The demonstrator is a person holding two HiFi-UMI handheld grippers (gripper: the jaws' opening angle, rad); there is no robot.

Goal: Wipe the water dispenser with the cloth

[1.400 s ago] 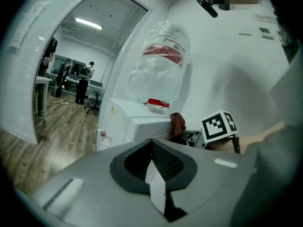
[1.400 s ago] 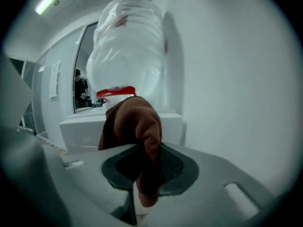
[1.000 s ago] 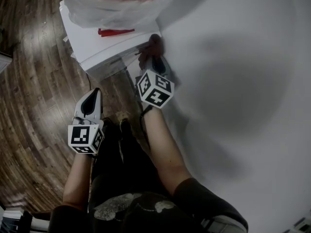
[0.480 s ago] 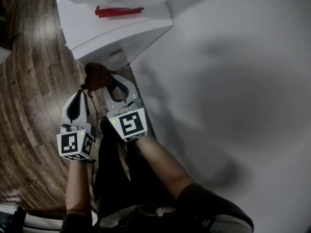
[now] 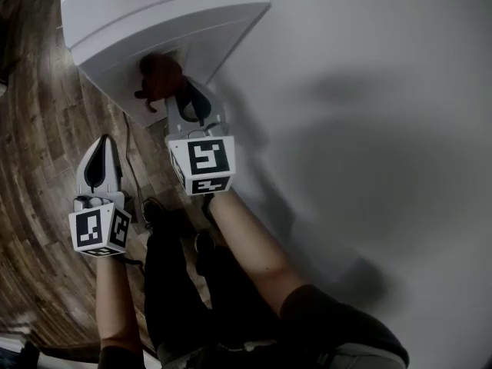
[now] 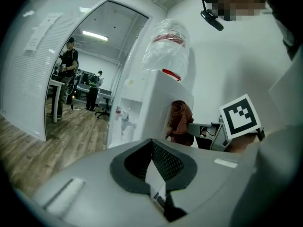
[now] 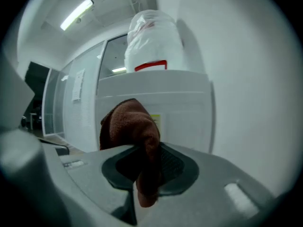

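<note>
Cloth (image 7: 130, 126), brown and bunched, is pinched between the jaws of the right gripper (image 7: 144, 174), with one fold drooping past the pads. Its free bulk sits against the white side panel of the dispenser (image 7: 182, 112), a little below the top edge. On the dispenser stands a bottle (image 7: 152, 34) (wrapped in clear plastic, red at the neck). The left gripper (image 5: 100, 143) hangs lower and to the left, apart from the dispenser, its jaws together with nothing between them, pointing toward the same panel. A white wall (image 5: 369, 129) stands just beside the dispenser on the right, and dark wood floor (image 5: 34, 160) spreads to the left beneath both arms. Through a glass doorway in the left gripper view, people (image 6: 66, 74) stand in a far room.
</note>
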